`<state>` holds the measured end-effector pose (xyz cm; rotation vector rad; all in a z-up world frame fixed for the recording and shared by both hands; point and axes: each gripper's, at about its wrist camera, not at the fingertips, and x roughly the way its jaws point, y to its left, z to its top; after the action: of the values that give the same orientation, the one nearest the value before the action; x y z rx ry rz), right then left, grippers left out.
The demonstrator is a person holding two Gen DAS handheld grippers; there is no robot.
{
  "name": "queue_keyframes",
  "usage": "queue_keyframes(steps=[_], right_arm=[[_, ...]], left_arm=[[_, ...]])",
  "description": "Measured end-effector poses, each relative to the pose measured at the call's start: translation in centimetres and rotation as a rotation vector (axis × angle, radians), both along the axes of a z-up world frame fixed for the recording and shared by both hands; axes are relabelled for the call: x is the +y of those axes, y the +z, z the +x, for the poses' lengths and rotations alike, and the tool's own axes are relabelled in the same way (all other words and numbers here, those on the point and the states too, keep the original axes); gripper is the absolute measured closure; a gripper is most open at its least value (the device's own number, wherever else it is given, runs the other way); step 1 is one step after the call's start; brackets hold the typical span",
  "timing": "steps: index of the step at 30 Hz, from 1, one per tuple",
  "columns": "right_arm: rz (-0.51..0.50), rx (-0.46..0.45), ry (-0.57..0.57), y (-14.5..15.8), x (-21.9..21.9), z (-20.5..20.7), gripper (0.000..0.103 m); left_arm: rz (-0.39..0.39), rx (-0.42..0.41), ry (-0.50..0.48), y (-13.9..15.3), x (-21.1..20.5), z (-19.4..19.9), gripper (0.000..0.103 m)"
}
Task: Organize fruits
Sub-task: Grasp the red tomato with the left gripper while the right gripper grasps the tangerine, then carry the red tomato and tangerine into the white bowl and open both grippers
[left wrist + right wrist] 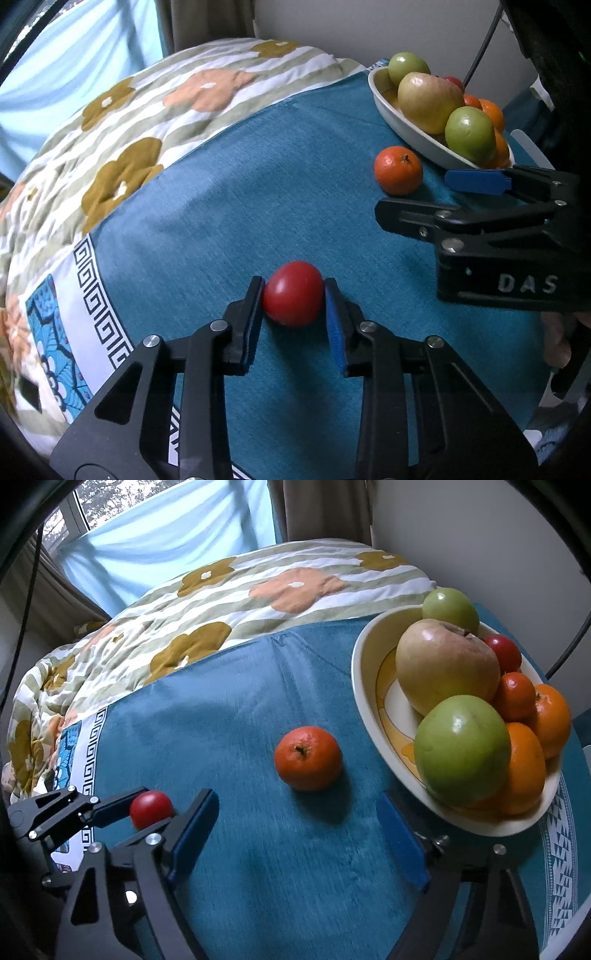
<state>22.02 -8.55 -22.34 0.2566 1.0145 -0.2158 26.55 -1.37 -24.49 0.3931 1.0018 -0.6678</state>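
Left gripper (293, 299): clenched on the tomato (293, 293), one pad touching each side; the fruit looks to sit on the blue cloth (221, 206) or just off it, I cannot tell which.
Tomato: near the front left part of the cloth, well apart from the bowl (402, 122); its longer axis runs across the gap between the pads, so the grip is along its length.
Right gripper (299, 834): released, jaws spread wide, holding nothing, hovering low over the cloth.
Orange (307, 757): loose on the cloth, straight ahead of the right gripper and a little farther off, in line with the open gap; just to the left of the bowl (364, 686) but not touching it.
Bowl: far right, piled with green apples, a large pale apple, oranges and a small red fruit; room looks tight, with open space mostly at its left inner side.
Key relation: the bowl lies far and to the right of the left gripper, so the tomato must travel that way, passing the orange.
Nearer arm: the right gripper is nearer both orange and bowl; the left is nearer only its tomato.
Risk: the two grippers may crowd each other near the bowl rim.
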Motion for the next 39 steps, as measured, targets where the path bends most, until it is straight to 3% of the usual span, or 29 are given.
queue_keyframes(steps=[8,19,29,39], right_arm=[[-0.032,0.009,-0.019,-0.5,0.0,1.0,0.035],[-0.099,0.007,-0.036,-0.6,0.2,1.8,0.066],[-0.085,-0.019,-0.001,0.7,1.2,1.6,0.067],[-0.062,-0.102,0.043,5.5,1.2,-0.4,0.067]], left_arm=[[-0.011,-0.007,0.044,0.3,1.3,0.6,0.067],[-0.034,-0.007,0.11,0.8,3.1,1.6,0.067],[-0.051,-0.025,0.143,2.4,3.8,1.0,0.067],[-0.061,-0.077,0.178,6.2,3.9,-0.5,0.067]])
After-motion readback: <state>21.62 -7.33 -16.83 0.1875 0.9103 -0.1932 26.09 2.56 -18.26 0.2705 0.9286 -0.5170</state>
